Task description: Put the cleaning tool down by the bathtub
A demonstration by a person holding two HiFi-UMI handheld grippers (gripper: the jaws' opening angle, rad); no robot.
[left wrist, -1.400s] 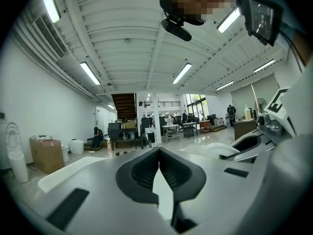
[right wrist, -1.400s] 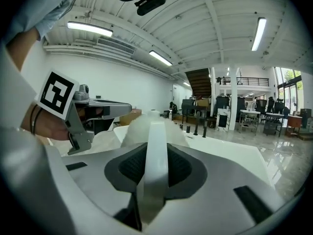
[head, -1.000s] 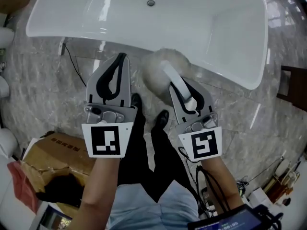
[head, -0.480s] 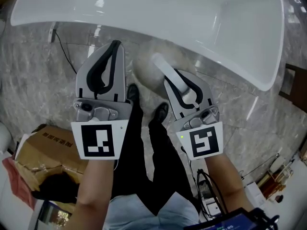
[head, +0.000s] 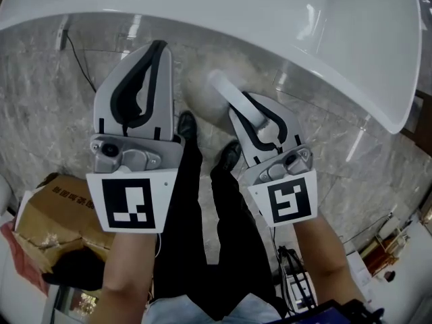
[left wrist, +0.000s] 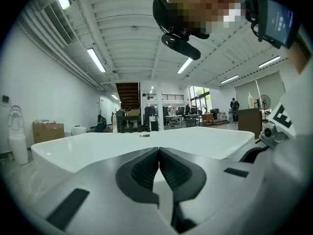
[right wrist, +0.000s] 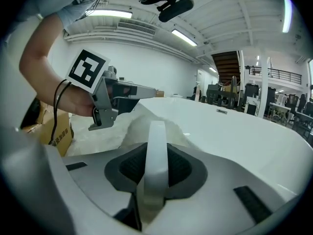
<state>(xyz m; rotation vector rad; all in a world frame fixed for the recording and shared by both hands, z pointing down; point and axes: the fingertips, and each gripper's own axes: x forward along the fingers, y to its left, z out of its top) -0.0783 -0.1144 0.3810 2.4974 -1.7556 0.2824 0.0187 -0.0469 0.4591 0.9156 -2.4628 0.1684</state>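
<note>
Clearly the white cleaning tool (head: 233, 101), a flat pale plastic handle ending in a fluffy white pad (head: 201, 86), is off the ground in the right gripper (head: 248, 105). Its long axis runs along that gripper's own line: in the head view it points up and to the left, towards the glossy white freestanding bathtub (head: 270, 19). The fluffy pad is at the far end, just in front of the tub's outer wall and above the grey marble floor (head: 40, 113). Whether the pad touches the floor or the tub cannot be told. In the right gripper view the handle (right wrist: 156, 155) stands on edge between the dark ribbed fingers (right wrist: 129, 169), which are closed narrowly on it from both sides, with the pad (right wrist: 142, 126) beyond them and the bathtub rim (right wrist: 234, 136) behind. The right forearm reaches forward and slightly inward, with the gripper's marker cube (head: 283, 201) facing the camera. The left gripper (head: 158, 46) is held beside it, a little higher in the head view and aimed at the same tub wall. Its fingers are pressed together with nothing between them, as the left gripper view (left wrist: 159, 152) shows against the bathtub (left wrist: 98, 143). Below the grippers are the person's black trousers and black shoes (head: 185, 127). A brown cardboard box (head: 54, 214) sits on the floor at the lower left.
</note>
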